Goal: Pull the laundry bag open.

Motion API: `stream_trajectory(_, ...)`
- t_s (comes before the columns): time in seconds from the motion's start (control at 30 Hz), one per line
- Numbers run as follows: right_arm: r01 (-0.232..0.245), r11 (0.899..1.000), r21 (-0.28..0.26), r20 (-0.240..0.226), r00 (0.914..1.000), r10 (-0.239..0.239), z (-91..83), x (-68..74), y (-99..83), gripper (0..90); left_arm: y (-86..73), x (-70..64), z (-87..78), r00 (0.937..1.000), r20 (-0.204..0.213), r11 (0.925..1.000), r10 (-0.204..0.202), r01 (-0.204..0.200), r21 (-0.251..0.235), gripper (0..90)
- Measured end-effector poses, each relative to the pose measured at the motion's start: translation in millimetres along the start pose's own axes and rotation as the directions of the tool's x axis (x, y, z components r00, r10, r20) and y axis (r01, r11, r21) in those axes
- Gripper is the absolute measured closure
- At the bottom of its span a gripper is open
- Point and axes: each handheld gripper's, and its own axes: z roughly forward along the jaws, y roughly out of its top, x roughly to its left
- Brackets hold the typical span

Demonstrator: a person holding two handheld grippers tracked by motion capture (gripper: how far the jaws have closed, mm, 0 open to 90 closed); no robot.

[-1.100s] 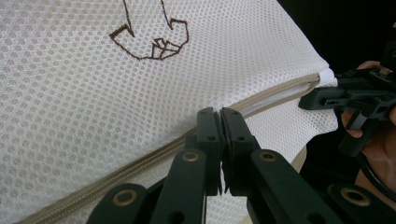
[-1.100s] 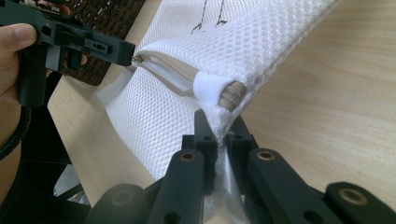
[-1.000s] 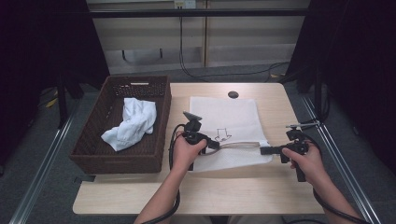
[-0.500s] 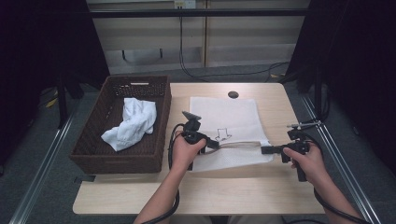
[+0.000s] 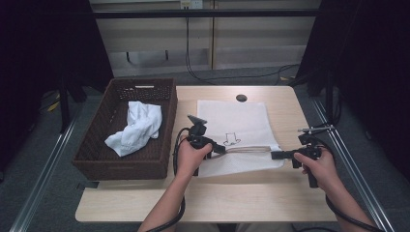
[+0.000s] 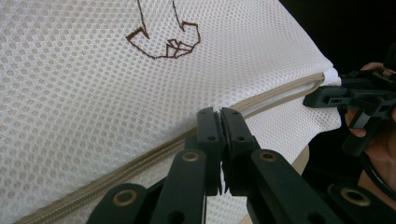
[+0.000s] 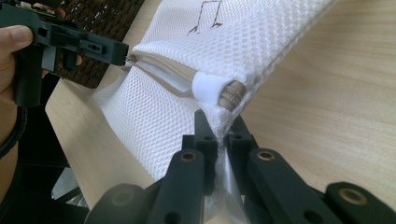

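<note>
Nearest the person, the left hand and the right hand each hold a gripper over the wooden table. Between them lies a white mesh laundry bag, flat on the tabletop, right of centre. Its tan zipper runs left to right across the bag's near part, roughly parallel to the table's front edge, while the bag's longer side stretches away from the person toward the table's far edge.

The left gripper sits at the zipper's left end; in the left gripper view its jaws are pressed together at the zipper line, seemingly pinching something small there, though what exactly is hidden. The right gripper is at the bag's right corner, and in the right gripper view its jaws are closed on the mesh just below the zipper's capped end.

Farther up the bag, a small brown embroidered figure sits above the zipper. Left of the bag stands a dark wicker basket holding a crumpled white cloth. Near the table's far edge is a round dark hole.
</note>
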Motion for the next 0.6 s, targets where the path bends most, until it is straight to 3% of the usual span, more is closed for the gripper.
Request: stream_trajectory(0.6,0.001,1.000,0.003,0.001,1.0000,-0.001,0.0,-0.5,0.1,87.5,0.1,0.1,0.4,0.9999,-0.010,1.0000,0.008,-0.007,0.007,87.6)
